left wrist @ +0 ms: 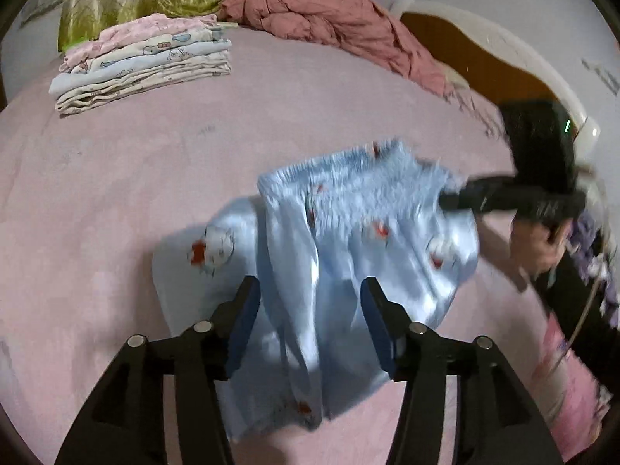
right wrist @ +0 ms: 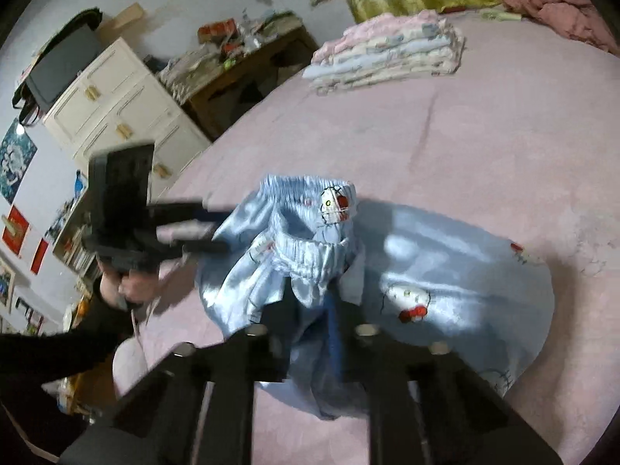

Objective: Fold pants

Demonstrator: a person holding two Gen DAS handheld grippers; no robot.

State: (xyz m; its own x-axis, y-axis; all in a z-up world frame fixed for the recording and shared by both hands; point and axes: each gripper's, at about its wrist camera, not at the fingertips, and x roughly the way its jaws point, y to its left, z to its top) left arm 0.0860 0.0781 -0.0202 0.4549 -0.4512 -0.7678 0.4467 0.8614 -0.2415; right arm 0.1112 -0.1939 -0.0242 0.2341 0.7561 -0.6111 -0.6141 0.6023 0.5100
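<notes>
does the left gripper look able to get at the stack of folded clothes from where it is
Probably yes. The left gripper stands open over the blue pants, pads apart with nothing pinched, and only bare pink bedspread lies between it and the stack of folded clothes. It would have to travel across the bed.

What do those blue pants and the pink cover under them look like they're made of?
Blue pants: probably satin or a similar smooth synthetic; bright sheen along the folds, gathered elastic waistband. Pink cover: seems matte and slightly fuzzy, maybe fleece or brushed cotton; no shine, soft surface.
</notes>
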